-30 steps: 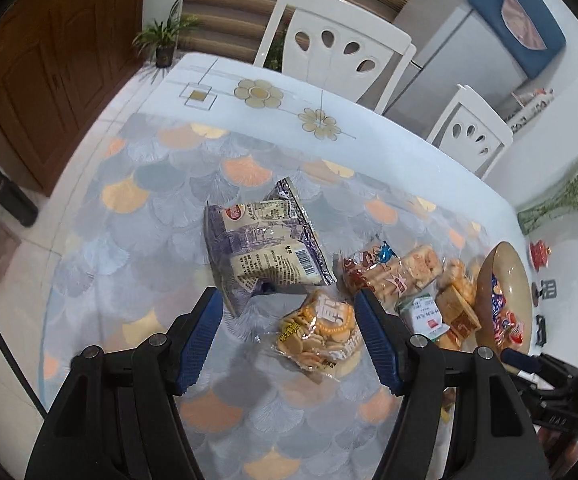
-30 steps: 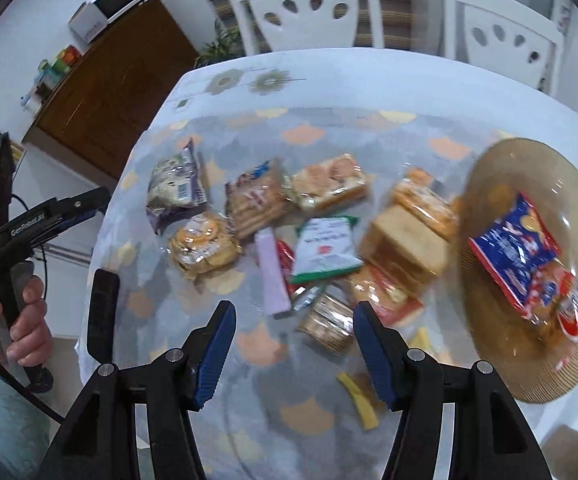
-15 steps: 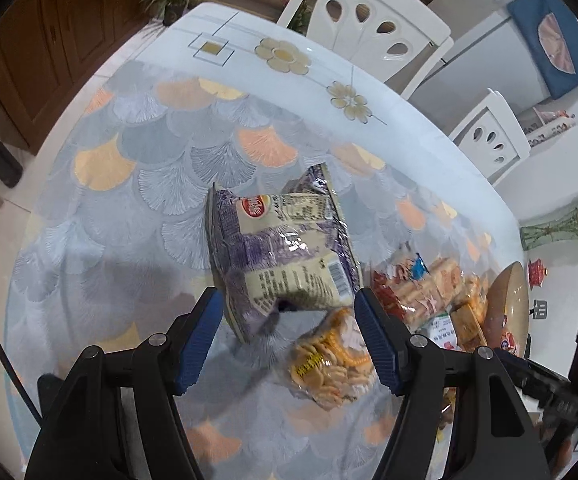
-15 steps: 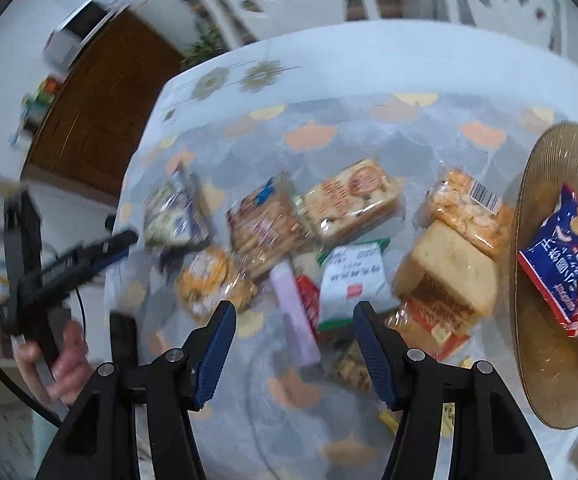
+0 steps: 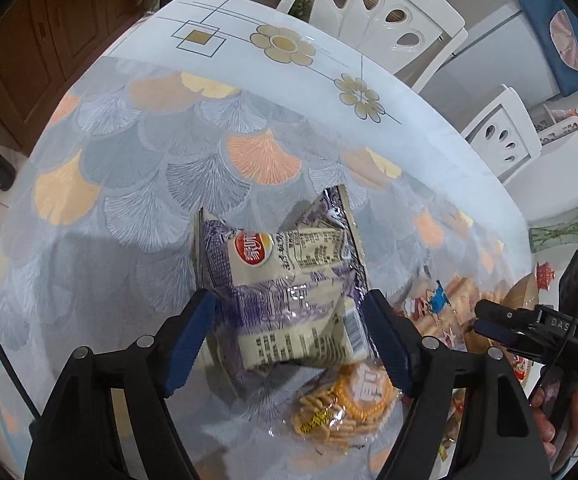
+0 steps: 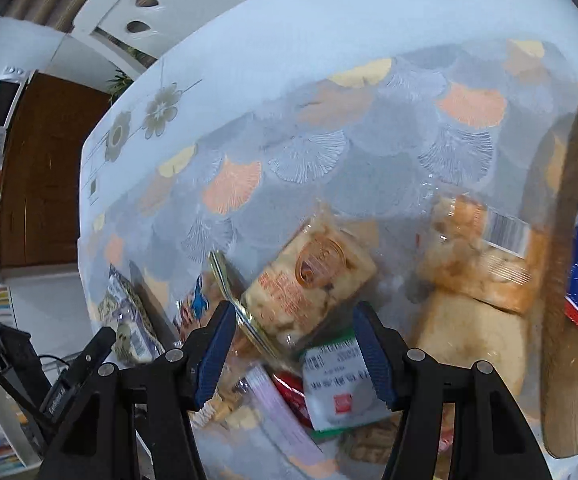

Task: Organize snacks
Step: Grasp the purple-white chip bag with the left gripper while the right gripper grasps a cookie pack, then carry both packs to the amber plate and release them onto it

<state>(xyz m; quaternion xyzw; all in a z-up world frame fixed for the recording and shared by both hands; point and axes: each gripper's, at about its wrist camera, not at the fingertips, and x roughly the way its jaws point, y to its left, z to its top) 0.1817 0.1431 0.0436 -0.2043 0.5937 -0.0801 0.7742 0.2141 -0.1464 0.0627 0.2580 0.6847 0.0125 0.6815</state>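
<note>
Our left gripper (image 5: 289,336) has just been opening around the purple chip bag (image 5: 285,292) — we should centre it, then close gently; right gripper (image 6: 293,344) open, empty.

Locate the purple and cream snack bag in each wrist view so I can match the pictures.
Left wrist: the purple and cream snack bag fills the lower centre, between the left gripper fingers.
Right wrist: small at the lower left edge, beside the other gripper's black tip.
Shared landmark: the round biscuit pack, below the bag in the left view, bottom centre-left in the right.
</note>
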